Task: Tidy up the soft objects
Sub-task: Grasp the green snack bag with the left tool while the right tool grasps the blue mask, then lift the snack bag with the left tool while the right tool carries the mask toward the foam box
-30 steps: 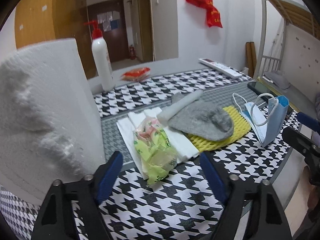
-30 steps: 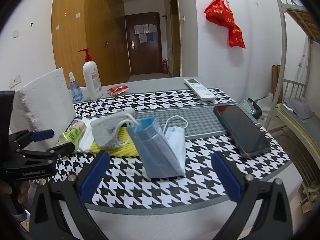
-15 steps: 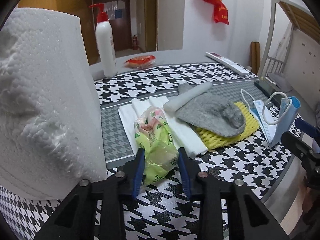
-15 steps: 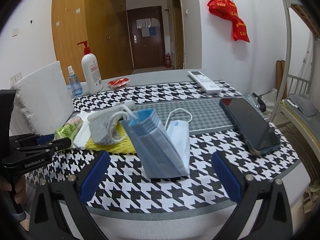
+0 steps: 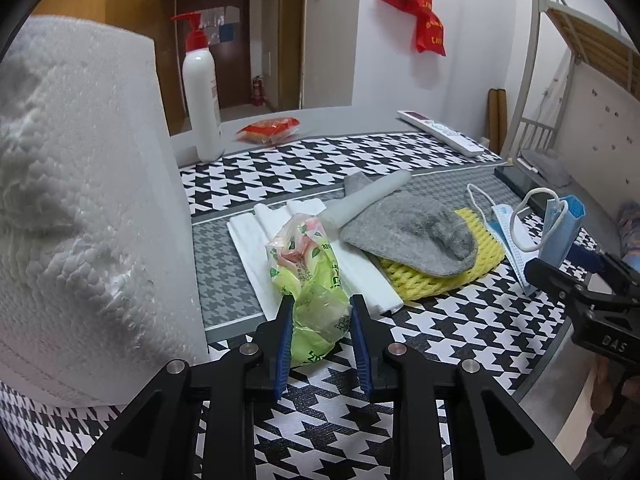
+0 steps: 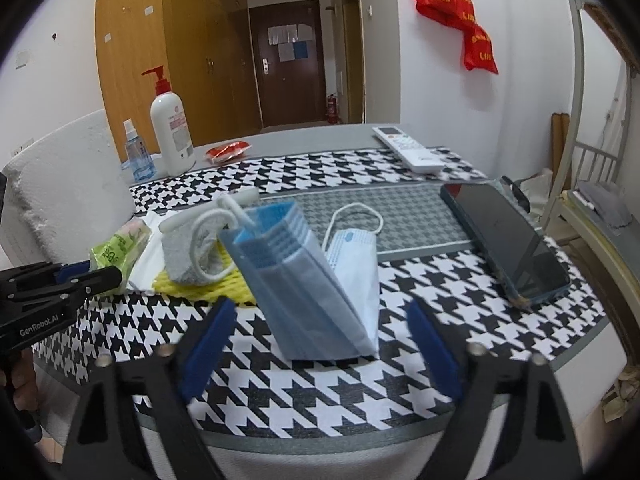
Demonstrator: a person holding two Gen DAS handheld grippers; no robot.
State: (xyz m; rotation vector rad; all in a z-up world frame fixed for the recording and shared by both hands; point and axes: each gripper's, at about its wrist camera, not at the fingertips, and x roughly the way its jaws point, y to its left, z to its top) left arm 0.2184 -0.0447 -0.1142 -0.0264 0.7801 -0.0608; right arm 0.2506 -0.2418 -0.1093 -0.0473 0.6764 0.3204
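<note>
My left gripper (image 5: 321,330) is shut on the near end of a green plastic bag (image 5: 312,280) that lies on white folded cloths (image 5: 256,248). Beside it a grey sock (image 5: 416,240) rests on a yellow foam net (image 5: 436,276). My right gripper (image 6: 320,344) is open, its jaws either side of a stack of blue face masks (image 6: 304,288) that stands tilted on the table; the jaws do not touch it. The masks (image 5: 556,228) also show in the left wrist view, and the green bag (image 6: 116,248) in the right wrist view.
A big white foam roll (image 5: 80,200) stands close on the left. A pump bottle (image 5: 202,100), red packet (image 5: 268,128) and remote (image 5: 440,132) sit at the back. A phone (image 6: 504,236) lies on the right. The table's front edge (image 6: 360,444) is near.
My left gripper went from wide open to shut on the green bag. My right gripper moved closer to the masks and its jaws narrowed.
</note>
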